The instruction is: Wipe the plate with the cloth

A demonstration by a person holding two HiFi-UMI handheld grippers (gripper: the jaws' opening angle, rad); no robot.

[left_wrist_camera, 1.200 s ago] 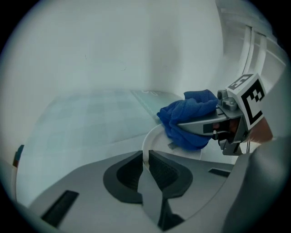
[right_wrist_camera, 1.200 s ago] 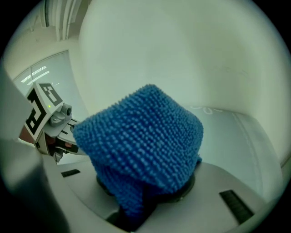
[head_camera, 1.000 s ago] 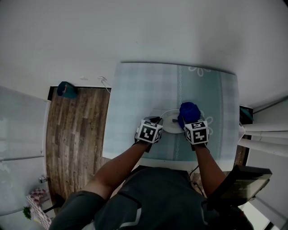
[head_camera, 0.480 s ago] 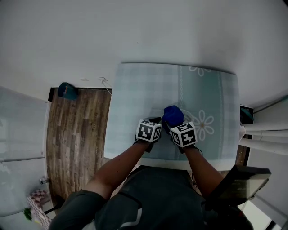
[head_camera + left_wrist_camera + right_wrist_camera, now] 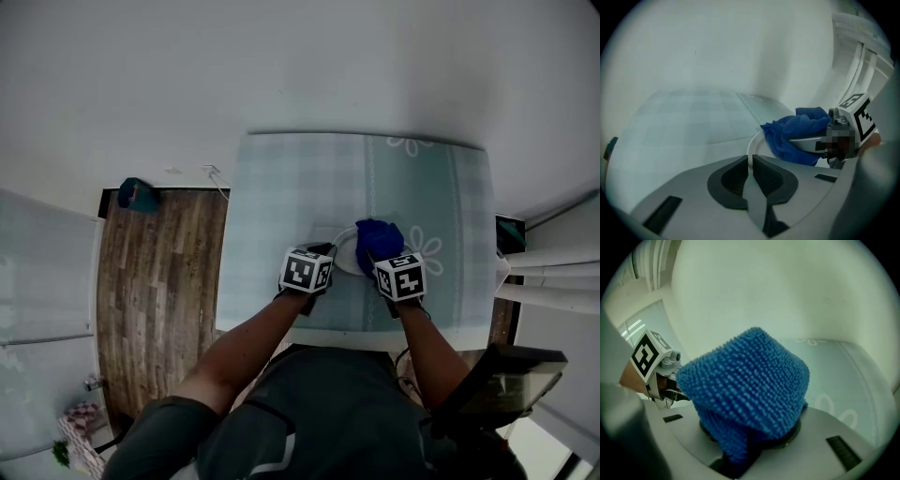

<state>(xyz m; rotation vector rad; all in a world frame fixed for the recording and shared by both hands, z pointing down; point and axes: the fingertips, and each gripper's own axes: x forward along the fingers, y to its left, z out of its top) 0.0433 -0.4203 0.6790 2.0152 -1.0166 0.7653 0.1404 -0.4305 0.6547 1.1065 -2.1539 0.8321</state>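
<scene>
one plate (image 5: 345, 253), one blue cloth (image 5: 379, 242), two grippers. the left gripper (image 5: 750, 171) is clamped shut on the plate's near rim; the right gripper (image 5: 750, 446) pinches the cloth, which is bunched over the plate's right part on the pale table (image 5: 281, 187). since half a second ago the cloth and right gripper have slid rightward — more white rim shows. the cloth drapes over the right jaws — a wood floor (image 5: 159, 272) lies to the left.

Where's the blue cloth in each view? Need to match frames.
Head view: cloth right of centre, over the plate.
Left gripper view: cloth right of centre, lying on the plate, whose rim the left gripper pinches.
Right gripper view: cloth fills the centre, clamped in the right gripper.
Shared landmark: the table, seen under it in all three.
</scene>
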